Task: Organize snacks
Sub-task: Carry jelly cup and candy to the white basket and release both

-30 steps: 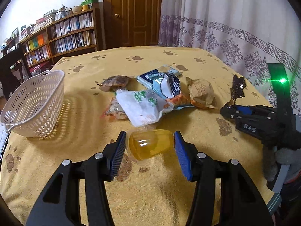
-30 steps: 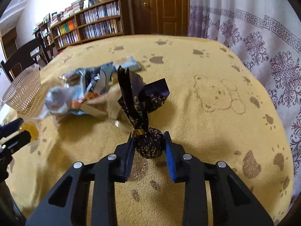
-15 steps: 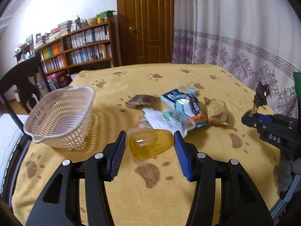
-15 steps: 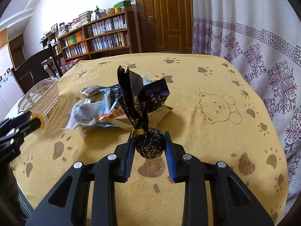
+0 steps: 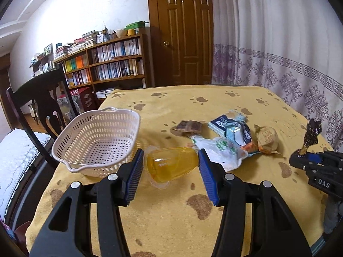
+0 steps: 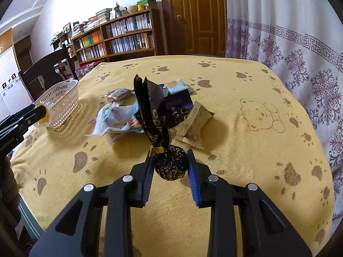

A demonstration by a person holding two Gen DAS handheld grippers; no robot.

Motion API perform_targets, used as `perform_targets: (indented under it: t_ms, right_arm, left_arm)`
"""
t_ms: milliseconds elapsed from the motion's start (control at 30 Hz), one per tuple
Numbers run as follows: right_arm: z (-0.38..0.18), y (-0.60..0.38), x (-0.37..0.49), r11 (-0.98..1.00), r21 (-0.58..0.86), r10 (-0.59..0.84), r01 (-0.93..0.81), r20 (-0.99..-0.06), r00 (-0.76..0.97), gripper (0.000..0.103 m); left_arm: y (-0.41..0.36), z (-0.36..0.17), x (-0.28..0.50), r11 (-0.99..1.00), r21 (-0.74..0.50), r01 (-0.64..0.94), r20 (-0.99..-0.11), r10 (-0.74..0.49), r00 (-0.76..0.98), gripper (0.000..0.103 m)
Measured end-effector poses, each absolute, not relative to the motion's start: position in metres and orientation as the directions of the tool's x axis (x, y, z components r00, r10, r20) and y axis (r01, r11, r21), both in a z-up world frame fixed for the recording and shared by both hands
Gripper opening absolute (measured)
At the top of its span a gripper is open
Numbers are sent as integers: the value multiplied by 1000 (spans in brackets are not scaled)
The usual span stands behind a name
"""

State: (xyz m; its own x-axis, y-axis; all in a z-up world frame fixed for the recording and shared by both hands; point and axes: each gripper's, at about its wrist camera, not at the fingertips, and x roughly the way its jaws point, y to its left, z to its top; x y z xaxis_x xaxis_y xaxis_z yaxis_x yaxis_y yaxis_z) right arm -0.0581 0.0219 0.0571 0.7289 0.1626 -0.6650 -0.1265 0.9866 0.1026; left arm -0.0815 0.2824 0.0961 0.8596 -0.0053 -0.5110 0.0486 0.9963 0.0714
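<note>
My left gripper (image 5: 170, 167) is shut on a clear yellow jelly cup (image 5: 170, 166), held above the table just right of the white perforated basket (image 5: 96, 143). My right gripper (image 6: 170, 165) is shut on a dark wrapped chocolate ball (image 6: 170, 165) whose twisted black foil stands upright. A pile of snack packets lies mid-table: a white-green bag (image 5: 223, 152), a blue packet (image 5: 233, 128), a brown wrapper (image 5: 188, 127) and a tan crumpled wrapper (image 5: 267, 139). The right gripper (image 5: 304, 160) shows at the right edge of the left wrist view.
The table wears a yellow paw-print cloth (image 6: 246, 141). A dark chair (image 5: 40, 105) stands behind the basket at the left. A bookshelf (image 5: 107, 66), a wooden door (image 5: 182, 32) and a patterned curtain (image 5: 278, 53) lie beyond the table.
Both grippers have risen and pulled back with their snacks. The left one has swung toward the basket, which now sits closer beside the jelly cup.
</note>
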Motion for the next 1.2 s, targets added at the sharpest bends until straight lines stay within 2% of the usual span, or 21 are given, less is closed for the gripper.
perform_targets:
  t_ms: [333,667,867,933,967,1000,1133,1200]
  right_arm:
    - [58,35,-63,983,120,185,-141,-670,719,30]
    - [75,48,-55,976,178,210,-124,-637,742,30]
    - [77,71,-39,976,170,213,-134,-647,732,30]
    - [78,83,-34,976,161,217,-147,-652,727,30]
    - [78,90,-30,975,156,221,-157,-653,724,30]
    - [78,95,-28,975,154,224,-163,-655,722,30]
    - [84,126,-16,966,145,256,-214,-655,711,30]
    - [90,143,-10,959,147,280,-243,-647,710,30]
  left_arm:
    - [306,103,-67,996,86,14,-493,30,869,53]
    - [367,124,-37,997,33,-64,-455,72,888,53]
    - [403,126,-18,997,-10,-76,-458,63,887,53]
    - [412,127,-14,997,-26,-79,-456,58,888,63]
    - [419,127,-13,995,-43,-92,-451,63,890,80]
    - [425,126,-14,993,-62,-105,-440,67,896,88]
    - [445,128,-17,987,-108,-123,-433,64,899,89]
    - [455,131,-21,982,-126,-143,-424,77,902,93]
